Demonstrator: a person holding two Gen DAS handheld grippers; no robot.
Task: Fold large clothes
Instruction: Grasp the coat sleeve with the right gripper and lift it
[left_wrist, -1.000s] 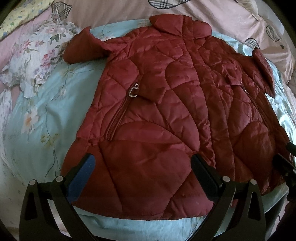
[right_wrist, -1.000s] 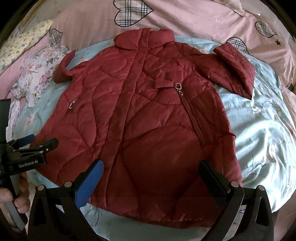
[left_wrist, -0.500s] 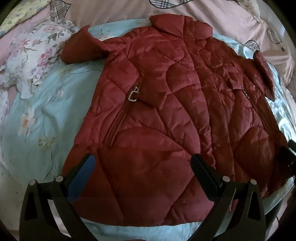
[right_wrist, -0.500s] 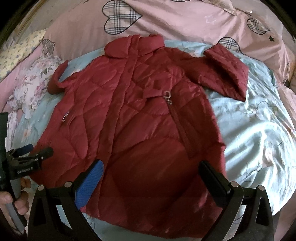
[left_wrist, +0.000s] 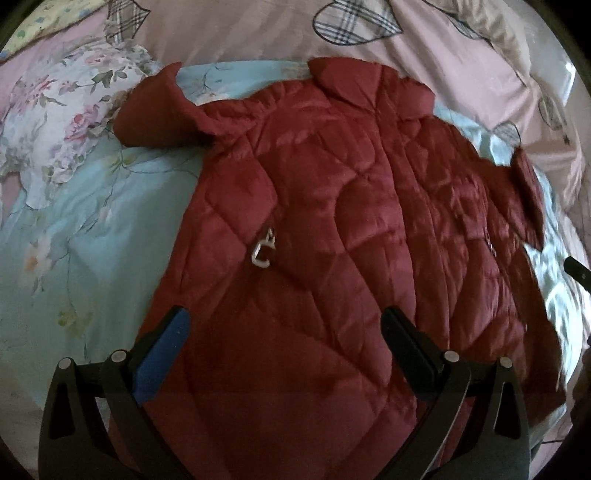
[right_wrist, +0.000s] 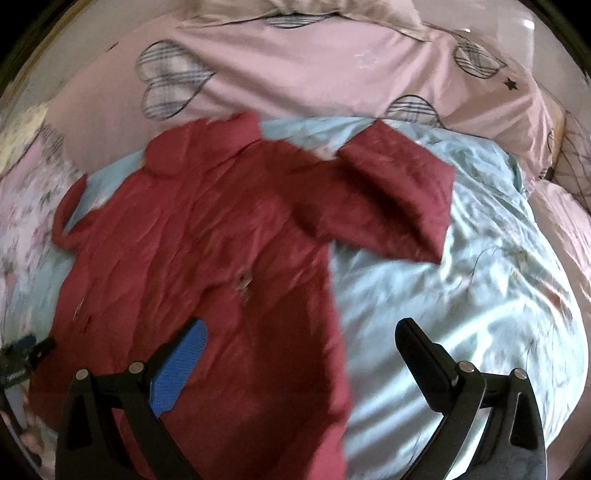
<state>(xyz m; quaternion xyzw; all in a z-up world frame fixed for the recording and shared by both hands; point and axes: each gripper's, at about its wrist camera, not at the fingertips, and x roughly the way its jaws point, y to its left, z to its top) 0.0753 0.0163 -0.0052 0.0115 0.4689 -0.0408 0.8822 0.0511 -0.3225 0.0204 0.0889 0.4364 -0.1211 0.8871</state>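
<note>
The dark red quilted padded jacket (left_wrist: 332, 258) lies flat, with its front side up, on the pale blue flowered bed sheet (left_wrist: 92, 258), and behind it is a pink duvet with checked heart patterns (right_wrist: 295, 74). Its long axis goes from the hem, which is near the cameras, to the collar (left_wrist: 369, 85), which points away toward the pink duvet. One sleeve (left_wrist: 159, 110) goes out to the left side and the other sleeve (right_wrist: 399, 206) lies to the right, bent back on the sheet. The left gripper (left_wrist: 284, 336) hovers above the lower part of the jacket with its jaws wide apart and nothing between them. The right gripper (right_wrist: 303, 343) is also wide open and holds nothing; it hangs over the right edge of the jacket, one finger above the red cloth and one above the sheet. I judge that the jacket is soft and puffy, quite light for its size, and its shiny shell is probably slippery, so a thin pinch can slide off. It will bend easily along the stitched lines, but the filling will push a fold open again. Good places to hold seem to be the cuff or the sleeve edge, and the hem corners, where the cloth is thinner. The metal zipper pull (left_wrist: 262, 251) on the pocket is too small to be useful.
</note>
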